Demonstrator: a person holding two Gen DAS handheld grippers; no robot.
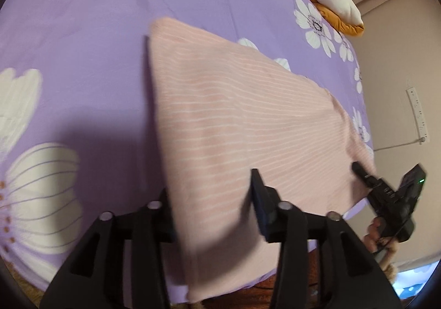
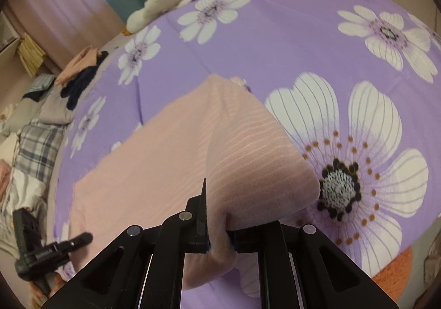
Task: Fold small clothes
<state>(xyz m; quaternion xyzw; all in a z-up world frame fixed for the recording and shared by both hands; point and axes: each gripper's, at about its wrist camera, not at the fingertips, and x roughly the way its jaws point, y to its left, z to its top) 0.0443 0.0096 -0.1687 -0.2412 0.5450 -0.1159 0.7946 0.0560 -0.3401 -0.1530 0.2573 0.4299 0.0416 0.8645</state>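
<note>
A pink striped garment (image 1: 234,127) lies spread on a purple flowered bedsheet (image 1: 82,47), its long axis running away from the left gripper (image 1: 212,198), whose jaws stand apart over the near edge with the cloth not pinched. The right gripper (image 2: 220,237) is clamped on a bunched corner of the garment, lifting it, apparently to carry that edge over for a fold.

Bare bedspread (image 1: 82,47) left of garment (image 1: 234,121)

A bed under a purple flowered sheet (image 2: 275,41) stands before pink curtains (image 2: 60,5) and a beige wall (image 1: 391,61).
</note>
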